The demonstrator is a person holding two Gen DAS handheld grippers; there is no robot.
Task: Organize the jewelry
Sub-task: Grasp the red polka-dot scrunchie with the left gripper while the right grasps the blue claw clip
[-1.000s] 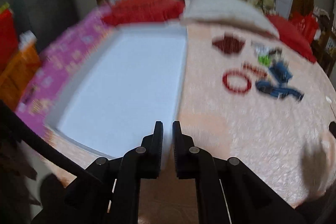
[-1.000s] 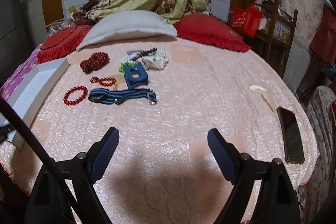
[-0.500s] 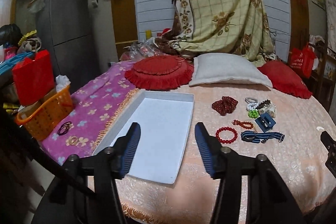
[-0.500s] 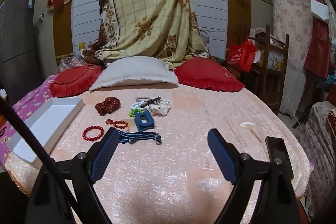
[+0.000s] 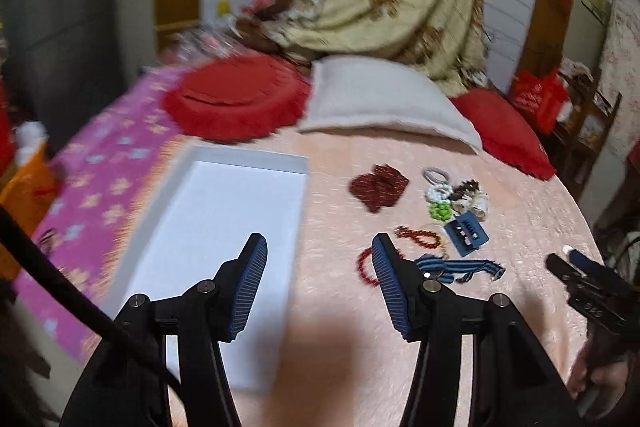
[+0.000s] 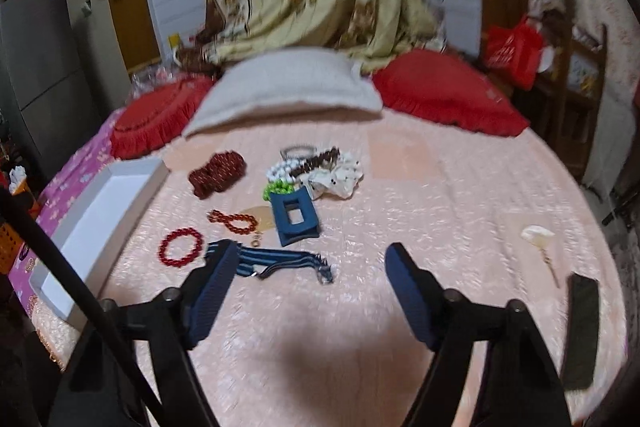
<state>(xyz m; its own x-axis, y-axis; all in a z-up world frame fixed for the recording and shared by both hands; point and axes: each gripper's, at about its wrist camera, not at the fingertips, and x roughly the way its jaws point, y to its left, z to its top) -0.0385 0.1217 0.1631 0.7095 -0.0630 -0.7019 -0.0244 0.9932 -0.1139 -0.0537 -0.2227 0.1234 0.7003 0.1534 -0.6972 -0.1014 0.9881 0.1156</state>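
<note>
A pink quilted bedspread (image 6: 440, 195) carries a white tray (image 5: 224, 227) at nine o'clock. The jewelry pile (image 6: 280, 195) lies at its centre. The left gripper (image 5: 318, 259) is spread and empty. The right gripper (image 6: 308, 267), narrowing its empty jaws, hovers at six o'clock of the striped blue band (image 6: 276, 261).
</note>
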